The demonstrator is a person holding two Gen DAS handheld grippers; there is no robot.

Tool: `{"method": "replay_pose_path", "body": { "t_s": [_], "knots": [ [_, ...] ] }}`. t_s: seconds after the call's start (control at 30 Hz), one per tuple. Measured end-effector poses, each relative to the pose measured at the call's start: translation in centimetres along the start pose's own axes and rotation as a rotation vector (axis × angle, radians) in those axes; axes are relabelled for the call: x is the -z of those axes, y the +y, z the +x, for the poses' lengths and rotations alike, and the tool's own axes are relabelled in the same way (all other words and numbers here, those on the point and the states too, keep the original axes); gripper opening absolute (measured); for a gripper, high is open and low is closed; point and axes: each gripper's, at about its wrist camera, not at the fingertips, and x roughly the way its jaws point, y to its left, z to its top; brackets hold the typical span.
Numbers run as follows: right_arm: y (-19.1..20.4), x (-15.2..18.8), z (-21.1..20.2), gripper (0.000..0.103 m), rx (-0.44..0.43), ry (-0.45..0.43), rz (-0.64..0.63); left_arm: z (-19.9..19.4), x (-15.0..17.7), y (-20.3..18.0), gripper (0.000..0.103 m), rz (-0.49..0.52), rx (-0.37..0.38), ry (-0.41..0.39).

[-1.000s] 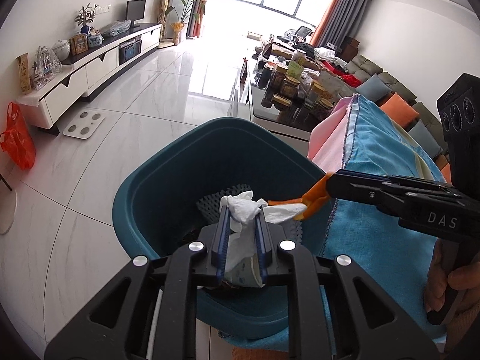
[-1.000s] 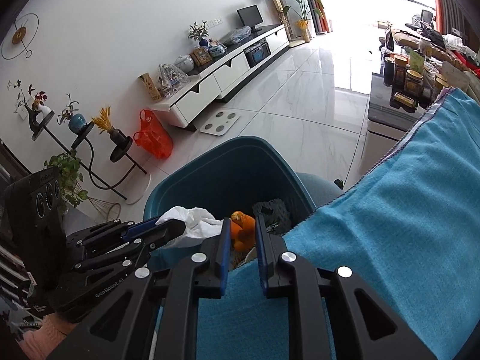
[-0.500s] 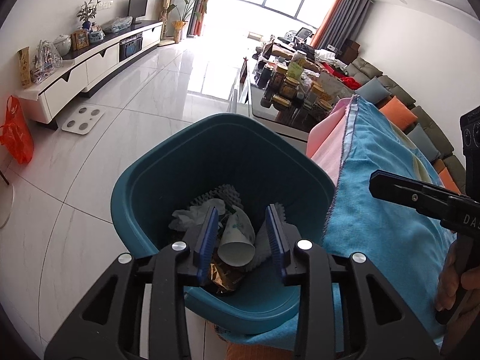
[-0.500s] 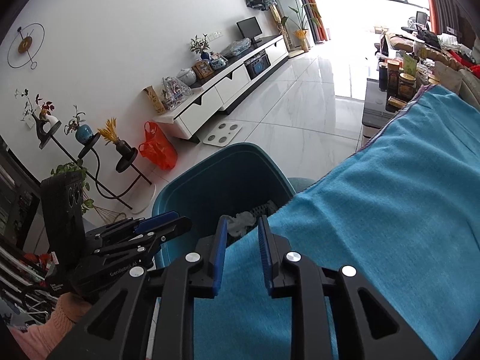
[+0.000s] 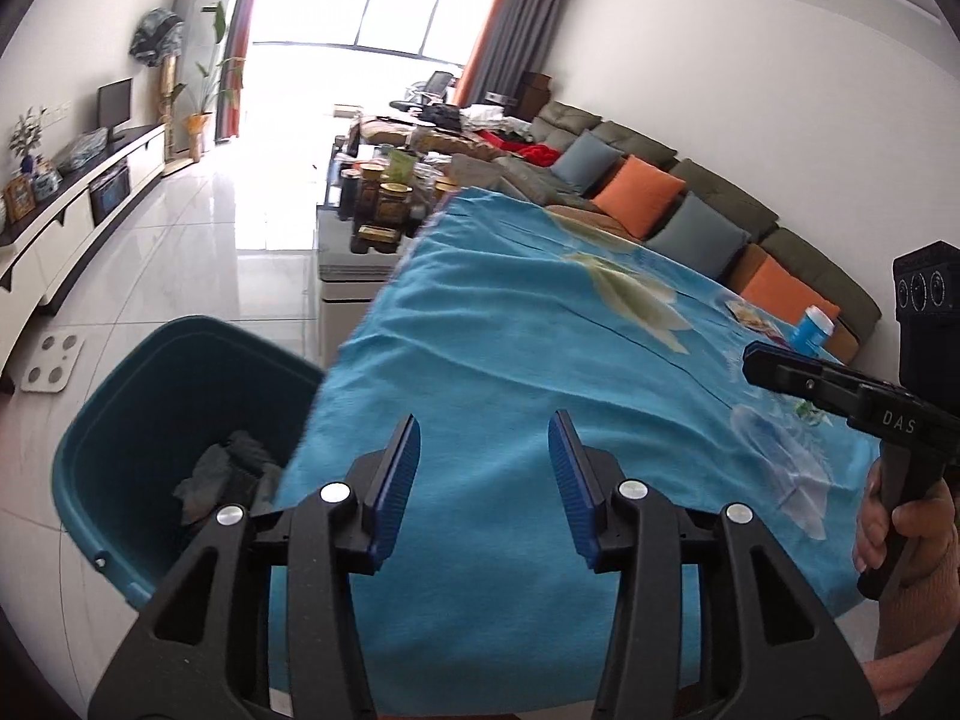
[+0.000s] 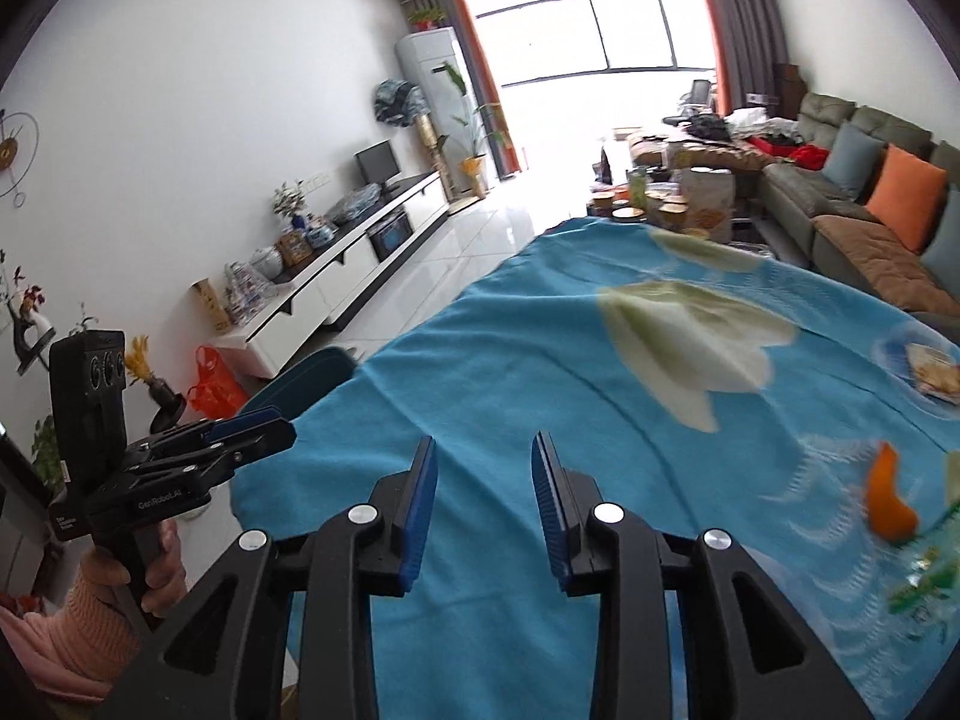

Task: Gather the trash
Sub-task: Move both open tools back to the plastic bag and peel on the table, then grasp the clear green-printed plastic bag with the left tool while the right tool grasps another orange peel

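Observation:
A teal bin (image 5: 150,408) stands on the floor left of the table, with crumpled trash (image 5: 228,468) inside; its rim (image 6: 312,369) peeks past the table edge in the right wrist view. My left gripper (image 5: 483,468) hovers over the blue tablecloth (image 5: 540,330), its jaws opening with nothing between them. My right gripper (image 6: 483,474) is also over the cloth, jaws opening and empty. An orange peel (image 6: 888,501) lies on the cloth at the right, beside green scraps (image 6: 918,588). A blue can (image 5: 810,330) and a snack wrapper (image 5: 750,315) sit at the far right.
A sofa (image 5: 690,204) with orange and grey cushions runs along the right wall. A low table crowded with jars (image 5: 384,198) stands beyond the cloth. A white TV cabinet (image 6: 336,276) lines the left wall, with a red bag (image 6: 210,387) on the floor.
Both grippers let their trash drop into the bin, then swung right from over the bin to over the blue cloth. Their jaws have spread wider and hold nothing.

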Motion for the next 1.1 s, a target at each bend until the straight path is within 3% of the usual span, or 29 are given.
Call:
{"method": "replay_pose_path", "body": {
  "t_s": [0.23,0.43,0.8,1.1],
  "knots": [
    [-7.8,1.8,-5.7,0.031,0.246,-0.099,0.107,4.2,-0.4,-8.3,0.044,0.124,0.130,0.072],
    [-13.0,3.5,-7.6,0.031,0.329,-0.111,0.193,7.8,-1.2,-14.4,0.044,0.215,0.199,0.122],
    [-16.6,5.3,-9.1,0.033,0.285,-0.122,0.290,10.7,-0.7,-23.5,0.044,0.347,0.343,0.186],
    [-19.5,6.4,-9.7,0.033,0.246,-0.134,0.367,14.4,-0.3,-30.9,0.052,0.438,0.430,0.250]
  ]
}}
